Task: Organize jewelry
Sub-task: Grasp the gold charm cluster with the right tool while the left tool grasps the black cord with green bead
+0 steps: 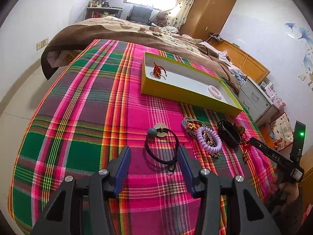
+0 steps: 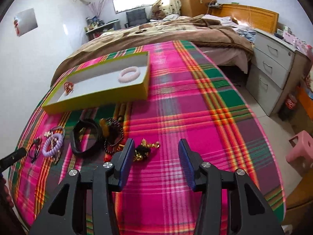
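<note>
On the plaid blanket [image 1: 88, 101] that covered the surface, the job stood barely begun. The yellow-green box [image 1: 187, 96] lay open toward the far side, and only two pieces were in it: a red knotted hair tie [image 1: 157, 71] at one end and a pale pink bead bracelet [image 1: 214, 91] at the other, well apart, with bare white floor between them.

Everything else waited in a loose row on the blanket, nearer than the box. There was a black hair elastic [image 1: 161, 149] with a grey-green ball and a pale disc at its top, a grey cord tangle [image 1: 190, 127], a lilac spiral hair tie [image 1: 209, 140] lying over a brownish chain, a black band [image 1: 228, 135], a string of dark brown beads [image 2: 113, 135] with an amber piece, and a black and gold ornament [image 2: 144, 149]. By my count, at least six pieces were left to go in.

The left gripper [image 1: 154, 156] hovered low with its jaws wide apart and nothing in them, the black elastic lying between and just ahead of the tips; I judged that piece the likeliest next pick. The right gripper [image 2: 156, 150] also had its jaws spread and held nothing, the black and gold ornament sitting just inside its left jaw. That view was smeared, so fine detail of the smaller pieces could not be made out.
</note>
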